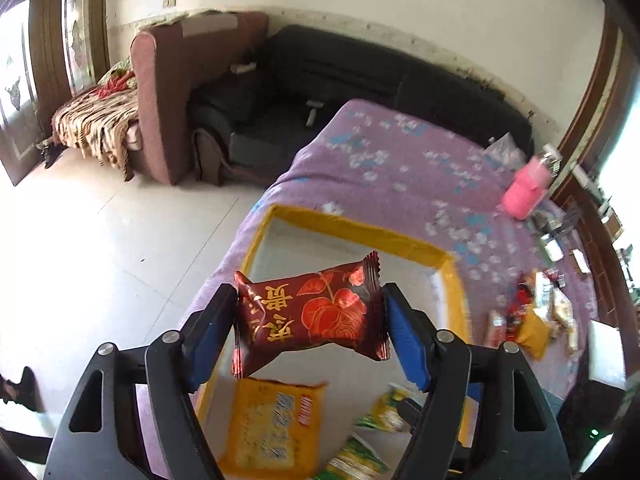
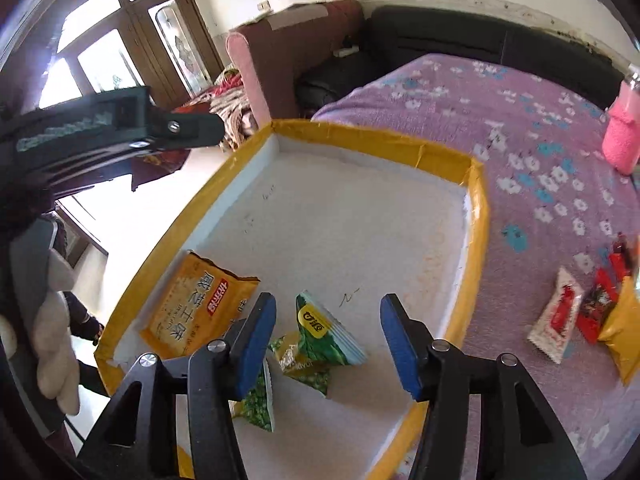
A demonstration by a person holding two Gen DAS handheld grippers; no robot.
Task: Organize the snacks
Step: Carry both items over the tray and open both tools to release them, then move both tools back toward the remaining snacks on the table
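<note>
My left gripper [image 1: 310, 320] is shut on a dark red snack packet [image 1: 310, 316] with gold print, held in the air above the near part of a white foam tray with a yellow taped rim [image 1: 360, 228]. In the tray lie an orange cracker packet [image 1: 272, 428] and green pea packets [image 1: 388, 412]. My right gripper [image 2: 328, 336] is open and empty, just above the green pea packets [image 2: 320, 332] in the same tray [image 2: 478, 216]. The orange cracker packet [image 2: 196, 308] lies to its left. The left gripper's body [image 2: 120, 128] shows at the upper left.
The tray sits on a purple flowered cloth [image 2: 540, 128]. A pile of loose snack packets [image 2: 580, 312] lies on the cloth to the right of the tray, also in the left wrist view [image 1: 532, 316]. A pink-sleeved bottle [image 2: 622, 136] stands farther back. Sofas [image 1: 320, 80] stand behind.
</note>
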